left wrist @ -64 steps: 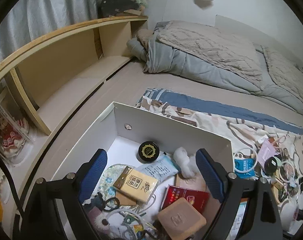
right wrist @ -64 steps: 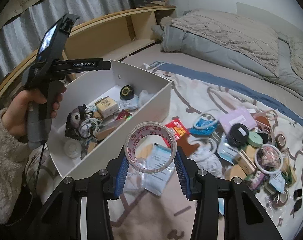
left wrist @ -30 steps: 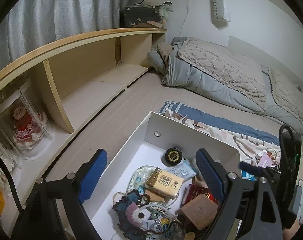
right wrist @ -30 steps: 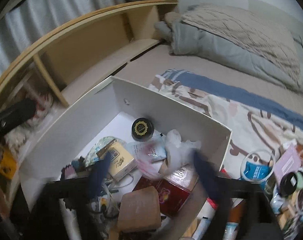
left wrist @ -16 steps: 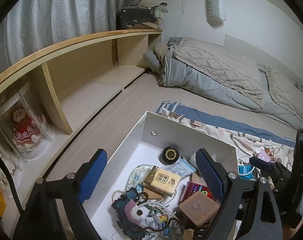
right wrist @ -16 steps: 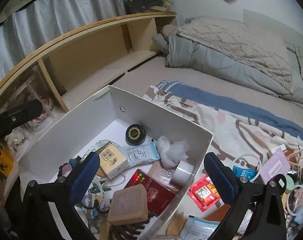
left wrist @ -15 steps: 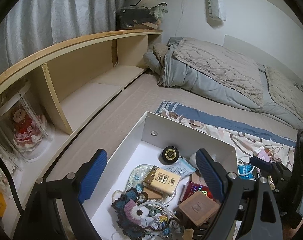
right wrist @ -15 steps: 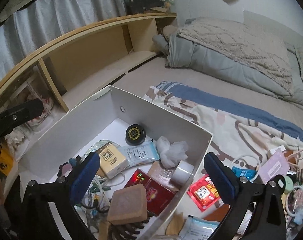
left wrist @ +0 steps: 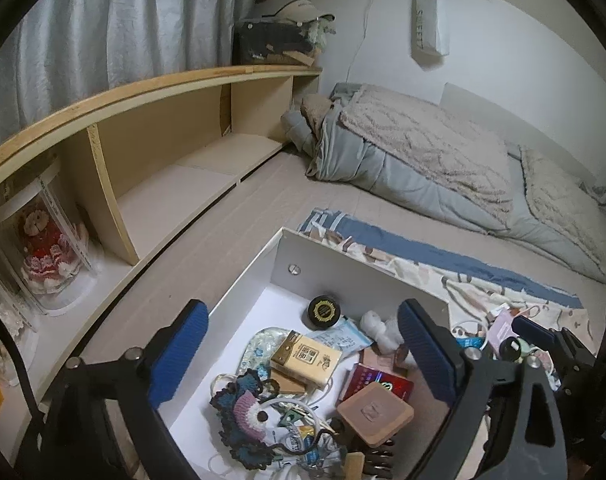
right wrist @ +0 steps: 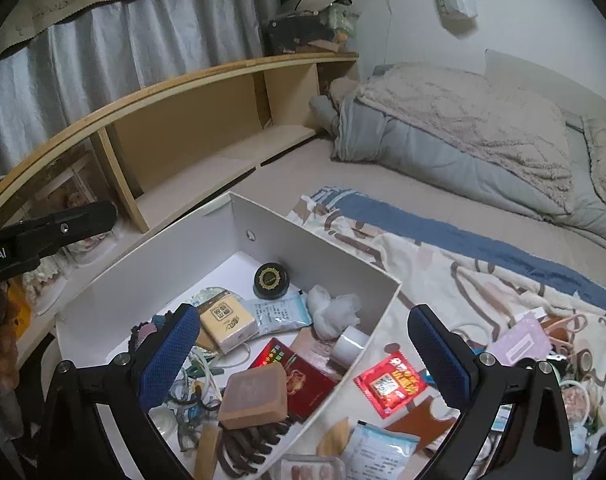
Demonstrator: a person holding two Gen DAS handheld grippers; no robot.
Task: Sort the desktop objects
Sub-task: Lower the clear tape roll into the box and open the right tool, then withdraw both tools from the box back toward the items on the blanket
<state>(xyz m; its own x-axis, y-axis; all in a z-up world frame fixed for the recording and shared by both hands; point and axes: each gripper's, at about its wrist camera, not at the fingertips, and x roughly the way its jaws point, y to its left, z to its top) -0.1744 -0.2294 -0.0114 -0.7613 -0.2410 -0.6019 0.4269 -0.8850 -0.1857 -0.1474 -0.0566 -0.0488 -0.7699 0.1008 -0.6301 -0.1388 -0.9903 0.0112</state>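
A white box (right wrist: 335,258) (left wrist: 359,272) stands on the bed, holding several small items: a black round tin (right wrist: 270,279), a yellow carton (right wrist: 228,323), a red packet, a brown block (right wrist: 253,400) and a roll of clear tape (right wrist: 349,346) against its right wall. My right gripper (right wrist: 303,354) is open and empty above the box's right wall. My left gripper (left wrist: 303,354) is open and empty above the box. A red sachet (right wrist: 389,383) and more small items (right wrist: 559,356) lie on the patterned cloth to the right.
A wooden shelf unit (left wrist: 163,152) runs along the left, with a doll in a clear case (left wrist: 43,248). A grey duvet (left wrist: 423,160) lies piled at the back. The right gripper's body (left wrist: 551,344) shows at the left wrist view's right edge.
My right gripper held the tape roll over the cloth, moved left over the box and opened; the roll now lies inside the box. My left gripper rose and pulled back a little.
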